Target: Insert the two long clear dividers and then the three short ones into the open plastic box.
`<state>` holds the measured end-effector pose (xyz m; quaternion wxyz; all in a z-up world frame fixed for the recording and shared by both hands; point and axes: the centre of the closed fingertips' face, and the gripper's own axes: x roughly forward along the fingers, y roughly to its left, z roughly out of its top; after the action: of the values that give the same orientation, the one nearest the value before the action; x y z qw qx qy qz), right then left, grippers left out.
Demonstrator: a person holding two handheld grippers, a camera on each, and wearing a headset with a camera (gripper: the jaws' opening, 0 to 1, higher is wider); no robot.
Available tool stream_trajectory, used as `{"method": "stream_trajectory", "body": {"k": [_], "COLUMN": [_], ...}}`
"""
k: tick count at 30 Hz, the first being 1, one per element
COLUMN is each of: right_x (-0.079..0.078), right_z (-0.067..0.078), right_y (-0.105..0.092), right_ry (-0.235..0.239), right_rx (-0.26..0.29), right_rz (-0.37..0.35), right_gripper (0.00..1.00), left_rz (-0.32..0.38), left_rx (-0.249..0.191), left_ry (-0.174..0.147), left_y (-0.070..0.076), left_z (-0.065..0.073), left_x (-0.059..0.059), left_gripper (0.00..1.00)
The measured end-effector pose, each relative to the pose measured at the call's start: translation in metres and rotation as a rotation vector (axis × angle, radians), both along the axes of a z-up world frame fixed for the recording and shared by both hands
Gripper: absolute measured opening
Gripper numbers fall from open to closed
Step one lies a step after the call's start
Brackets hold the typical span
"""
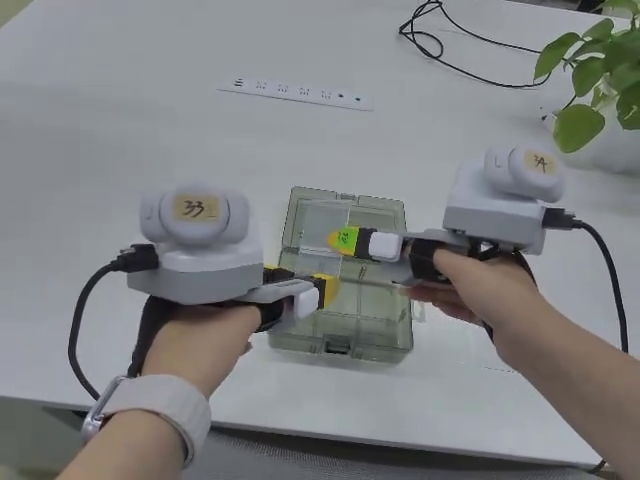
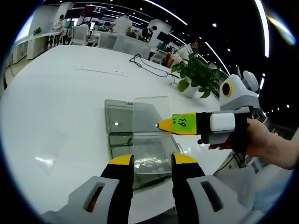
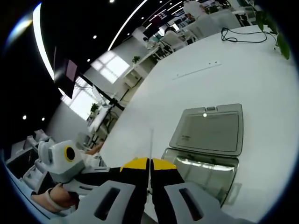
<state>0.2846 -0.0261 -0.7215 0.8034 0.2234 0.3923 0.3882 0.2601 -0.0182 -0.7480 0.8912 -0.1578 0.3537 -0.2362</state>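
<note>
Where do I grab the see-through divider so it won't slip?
Pinch the clear divider at its side edge, coming in edge-on from the right, fingers flat on its two faces. It is a thin flat sheet; the right gripper holds it that way.

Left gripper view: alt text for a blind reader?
A clear divider stands upright between the left gripper's spread jaws, above an open plastic box on a white table; the right gripper pinches its edge from the right.

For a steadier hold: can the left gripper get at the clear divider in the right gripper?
Likely yes: the left gripper is open, the clear divider right before its jaws, nothing between.
</note>
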Motion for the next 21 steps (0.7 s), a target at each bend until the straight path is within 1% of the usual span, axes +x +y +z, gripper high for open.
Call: {"method": "stream_trajectory", "body": {"k": [6,7,9,11,12,14,15,16,17,18,19,20,21], "right_x": [-0.003,-0.003,-0.002,-0.002,-0.002,-0.002,-0.002,-0.003,-0.004,-0.005,-0.005,-0.006,-0.005], "right_z": [0.001,0.002,0.002,0.004,0.005,0.005,0.005,0.006,0.005,0.005,0.005,0.004,0.005], "right_y": [-0.004,-0.004,-0.007,-0.009,-0.010,-0.012,-0.012,-0.013,-0.014,-0.014,-0.014,-0.015,-0.015], "right_ry": [0.029,0.033,0.047,0.064,0.065,0.077,0.074,0.080,0.088,0.090,0.091,0.097,0.094], "right_rx": [0.014,0.017,0.017,0.023,0.023,0.025,0.021,0.023,0.019,0.013,0.004,-0.009,-0.022], "right_rz": [0.005,0.005,-0.006,-0.019,-0.019,-0.026,-0.031,-0.042,-0.047,-0.049,-0.050,-0.048,-0.050], "right_gripper": [0.01,0.01,0.01,0.01,0.01,0.01,0.01,0.01,0.01,0.01,0.01,0.01,0.01], "left_rz": [-0.008,-0.011,-0.012,-0.020,-0.027,-0.058,-0.076,-0.116,-0.117,-0.150,-0.178,-0.198,-0.218], "left_rx": [0.010,0.012,-0.002,-0.005,-0.007,0.011,0.017,0.040,0.042,0.052,0.056,0.060,0.086], "left_ry": [-0.017,-0.028,-0.031,-0.039,-0.041,-0.067,-0.074,-0.094,-0.098,-0.104,-0.121,-0.149,-0.169], "left_y": [-0.002,-0.002,-0.004,-0.005,-0.007,-0.008,-0.010,-0.011,-0.011,-0.011,-0.013,-0.013,-0.010], "left_z": [0.003,0.004,0.005,0.006,0.008,0.008,0.009,0.009,0.009,0.009,0.010,0.012,0.013], "left_x": [-0.004,-0.004,-0.004,-0.003,-0.003,-0.002,-0.003,-0.003,-0.002,-0.003,-0.003,-0.002,-0.001], "left_gripper": [0.30,0.30,0.30,0.30,0.31,0.32,0.33,0.33,0.34,0.36,0.36,0.37,0.39]}}
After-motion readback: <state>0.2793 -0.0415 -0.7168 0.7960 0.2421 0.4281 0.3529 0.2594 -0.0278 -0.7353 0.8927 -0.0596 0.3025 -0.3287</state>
